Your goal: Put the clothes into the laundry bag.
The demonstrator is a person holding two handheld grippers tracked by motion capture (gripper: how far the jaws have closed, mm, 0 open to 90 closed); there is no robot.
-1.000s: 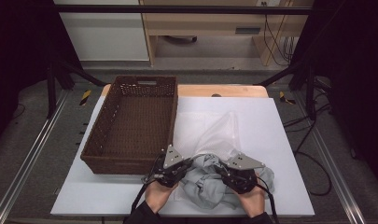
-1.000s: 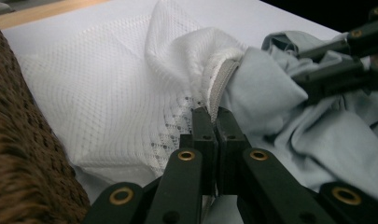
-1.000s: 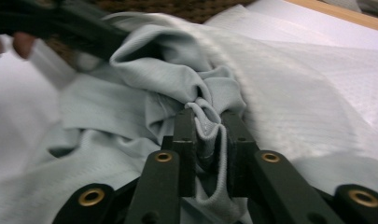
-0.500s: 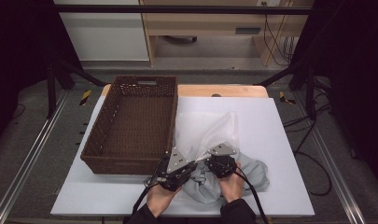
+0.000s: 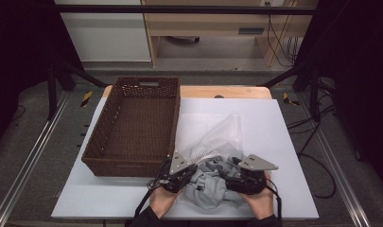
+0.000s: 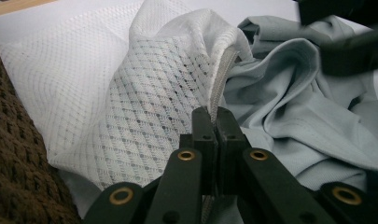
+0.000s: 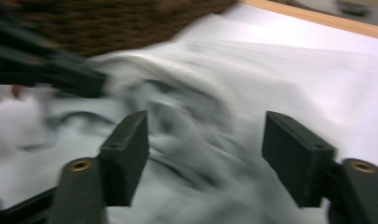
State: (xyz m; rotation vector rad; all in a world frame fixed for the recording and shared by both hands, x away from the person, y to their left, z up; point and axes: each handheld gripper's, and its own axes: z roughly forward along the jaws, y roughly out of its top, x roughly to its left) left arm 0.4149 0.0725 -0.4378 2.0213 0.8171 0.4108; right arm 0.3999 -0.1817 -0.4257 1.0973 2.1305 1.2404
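High view: white table mat (image 5: pixel 283 142) brightly and evenly lit, surroundings left and right dark, slightly soft overall. Left gripper view: sharp on mesh bag (image 6: pixel 149 107), diffuse light, gentle fold shadows. Right gripper view: heavy motion blur throughout.

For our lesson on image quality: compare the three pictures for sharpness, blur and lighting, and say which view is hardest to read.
Right gripper view: hardest to read, motion-smeared across the grey garment and basket. Left gripper view: sharp on the mesh bag, whose weave is crisp, with soft even light. High view: in focus, the white table bright, the surroundings falling into deep shadow.
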